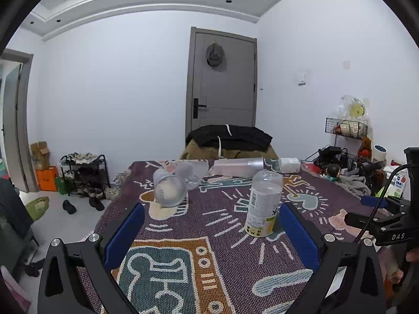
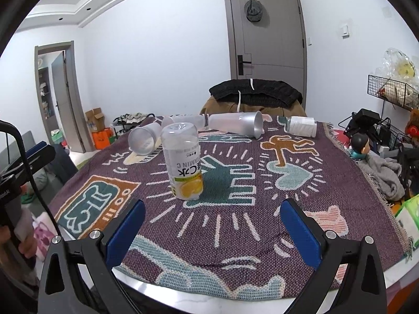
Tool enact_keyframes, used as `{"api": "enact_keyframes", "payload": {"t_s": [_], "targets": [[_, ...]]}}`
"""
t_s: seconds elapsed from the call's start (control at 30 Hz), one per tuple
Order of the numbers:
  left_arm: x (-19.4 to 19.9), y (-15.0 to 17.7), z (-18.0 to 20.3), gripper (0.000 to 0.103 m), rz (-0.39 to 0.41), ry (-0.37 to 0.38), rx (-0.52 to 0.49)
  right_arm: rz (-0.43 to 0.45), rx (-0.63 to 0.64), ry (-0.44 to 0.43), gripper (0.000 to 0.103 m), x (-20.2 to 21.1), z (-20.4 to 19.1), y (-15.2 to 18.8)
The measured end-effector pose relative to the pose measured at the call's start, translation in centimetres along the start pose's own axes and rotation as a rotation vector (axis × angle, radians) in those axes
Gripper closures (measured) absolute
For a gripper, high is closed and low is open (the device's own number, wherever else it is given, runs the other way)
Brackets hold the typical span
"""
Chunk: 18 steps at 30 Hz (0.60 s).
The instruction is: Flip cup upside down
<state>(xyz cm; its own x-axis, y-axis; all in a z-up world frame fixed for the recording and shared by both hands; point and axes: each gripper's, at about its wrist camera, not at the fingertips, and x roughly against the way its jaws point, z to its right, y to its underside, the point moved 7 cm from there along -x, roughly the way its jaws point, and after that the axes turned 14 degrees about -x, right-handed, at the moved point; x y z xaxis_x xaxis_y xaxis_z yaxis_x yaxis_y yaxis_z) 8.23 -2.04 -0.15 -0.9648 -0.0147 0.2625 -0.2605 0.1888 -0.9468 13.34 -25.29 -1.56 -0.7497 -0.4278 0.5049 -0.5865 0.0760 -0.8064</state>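
Both grippers are hovering low over the patterned cloth [image 2: 262,235], jaws spread wide, gripping nothing.

Left gripper [image 1: 212,233]: the nearest cup [image 1: 170,189] is lying on its side ahead of and slightly left of the jaws, long axis running away from them, mouth facing the camera.

Right gripper [image 2: 212,229]: the same cup [image 2: 144,138] is sitting farther off, ahead-left, beyond the inverted bottle [image 2: 183,162].

Judgement: left gripper nearer.

Right view alone is showing the tall tumbler's [image 2: 235,124] open mouth.

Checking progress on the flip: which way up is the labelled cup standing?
Upside down: the labelled cup stands mouth-down on the blanket, its print inverted and closed base on top.
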Motion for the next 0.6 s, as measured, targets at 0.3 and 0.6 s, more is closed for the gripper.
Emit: {"api": "enact_keyframes", "payload": {"t_s": [0.3,0.6], "targets": [[-0.35,0.26,-0.03,0.000,-0.013,-0.009,0.004,-0.009,0.000,0.001,0.000,-0.31,0.02,0.20],[-0.35,0.33,-0.07,0.000,-0.016,-0.006,0.009,-0.016,-0.004,0.006,0.000,-0.41,0.11,0.39]]}}
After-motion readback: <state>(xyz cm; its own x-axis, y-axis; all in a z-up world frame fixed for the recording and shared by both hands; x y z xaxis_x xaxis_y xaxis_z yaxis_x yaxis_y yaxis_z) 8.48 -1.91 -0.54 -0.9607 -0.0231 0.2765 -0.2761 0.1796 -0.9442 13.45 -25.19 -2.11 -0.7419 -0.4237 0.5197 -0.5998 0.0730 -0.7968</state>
